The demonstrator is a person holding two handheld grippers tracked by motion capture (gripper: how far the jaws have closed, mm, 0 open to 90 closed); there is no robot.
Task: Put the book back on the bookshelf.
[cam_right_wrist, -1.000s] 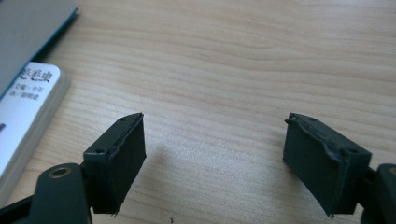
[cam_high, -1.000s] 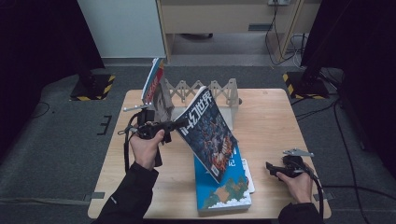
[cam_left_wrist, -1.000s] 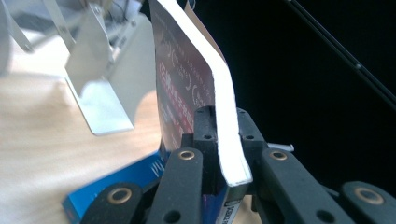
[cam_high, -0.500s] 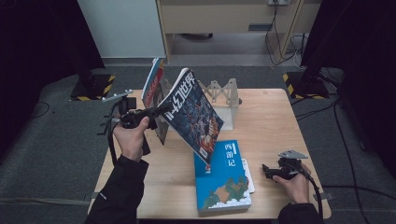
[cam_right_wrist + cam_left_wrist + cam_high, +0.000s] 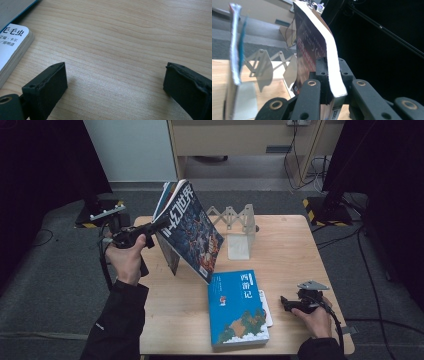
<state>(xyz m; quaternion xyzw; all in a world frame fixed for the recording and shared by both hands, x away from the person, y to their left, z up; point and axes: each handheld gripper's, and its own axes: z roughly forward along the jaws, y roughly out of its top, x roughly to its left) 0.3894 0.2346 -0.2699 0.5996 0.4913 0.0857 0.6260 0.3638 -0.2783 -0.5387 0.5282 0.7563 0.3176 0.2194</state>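
Left gripper [image 5: 150, 227] is clamped on the spine edge of the magazine [image 5: 192, 227], held tilted in the air over the table's [image 5: 295, 250] left rear, just beside the folding rack [image 5: 235, 220]. Its long axis runs rear-left high to front-right low, top pointing up and back. Right gripper [image 5: 287, 304], jaws just opened wide on nothing, rests near the front right corner beside the blue book [image 5: 237, 307]; left hand is nearer the rack.

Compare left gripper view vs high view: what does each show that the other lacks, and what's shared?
Left gripper view alone: the left claw shut on the magazine's white page edge, seen close up.

High view alone: the blue book lying flat on the table, and the right claw resting on the wood.

Both: the magazine raised and tilted, and the folding rack beyond it.
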